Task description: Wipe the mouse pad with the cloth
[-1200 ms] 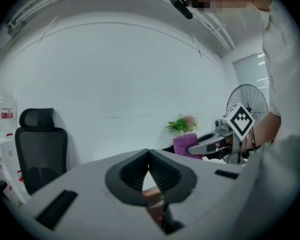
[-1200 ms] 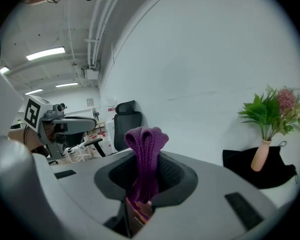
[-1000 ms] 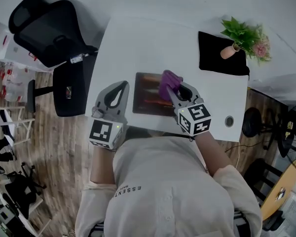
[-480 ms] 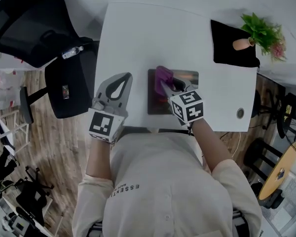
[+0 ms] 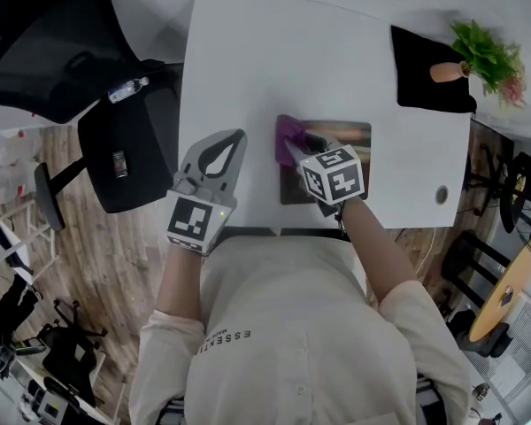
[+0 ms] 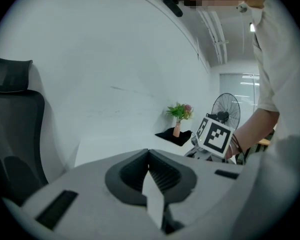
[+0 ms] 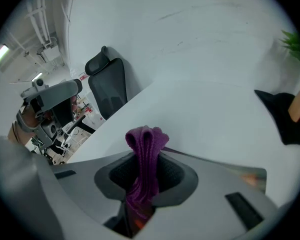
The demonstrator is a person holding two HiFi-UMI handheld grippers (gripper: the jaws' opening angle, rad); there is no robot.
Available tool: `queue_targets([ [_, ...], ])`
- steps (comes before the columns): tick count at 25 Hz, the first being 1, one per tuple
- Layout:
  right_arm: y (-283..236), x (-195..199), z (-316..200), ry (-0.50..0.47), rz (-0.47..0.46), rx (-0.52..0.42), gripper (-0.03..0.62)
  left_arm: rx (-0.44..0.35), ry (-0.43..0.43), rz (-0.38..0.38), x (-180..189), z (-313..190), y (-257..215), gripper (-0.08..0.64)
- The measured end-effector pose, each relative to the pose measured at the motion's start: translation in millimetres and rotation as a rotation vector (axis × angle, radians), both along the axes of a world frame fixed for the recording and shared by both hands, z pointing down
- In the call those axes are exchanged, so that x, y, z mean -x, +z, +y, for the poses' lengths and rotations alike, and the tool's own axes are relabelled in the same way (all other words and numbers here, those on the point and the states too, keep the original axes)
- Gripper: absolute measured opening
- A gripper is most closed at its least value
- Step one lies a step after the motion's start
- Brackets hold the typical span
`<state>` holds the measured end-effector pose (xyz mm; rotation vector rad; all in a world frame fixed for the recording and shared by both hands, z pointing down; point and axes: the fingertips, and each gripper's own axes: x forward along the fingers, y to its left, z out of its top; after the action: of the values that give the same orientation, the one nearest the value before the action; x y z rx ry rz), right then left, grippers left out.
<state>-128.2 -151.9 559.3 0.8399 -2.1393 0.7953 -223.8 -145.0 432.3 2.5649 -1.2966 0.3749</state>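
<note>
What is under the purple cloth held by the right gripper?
The mouse pad, near its left edge, lying on the table. The cloth and right gripper hide that part, so contact cannot be confirmed.

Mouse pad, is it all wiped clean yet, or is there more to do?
Done: the cloth is picked up, pinched in the right hand-held gripper. In hand: it sits at the left edge of the mouse pad. Left: I can't tell how much is wiped; the pad's right part lies bare. The left hand-held gripper is shut, empty.
</note>
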Motion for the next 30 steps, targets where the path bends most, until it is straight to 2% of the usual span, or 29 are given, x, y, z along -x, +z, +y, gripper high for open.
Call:
queue_targets([
  [12,11,-24,-4,0.011,-0.053,0.094,0.095,0.035,-0.045,0.006,-30,-1,-1,0.002],
  [18,12,-46,-7,0.001,-0.051,0.093,0.097,0.035,-0.052,-0.008,-51,-1,-1,0.002],
  [24,13,-77,-9,-0.003,-0.040,0.089,0.098,-0.010,-0.030,-0.042,-78,-4,-3,0.002],
  [30,12,-112,-12,-0.008,-0.028,0.084,0.098,0.025,-0.040,-0.022,-116,0,-4,0.002],
])
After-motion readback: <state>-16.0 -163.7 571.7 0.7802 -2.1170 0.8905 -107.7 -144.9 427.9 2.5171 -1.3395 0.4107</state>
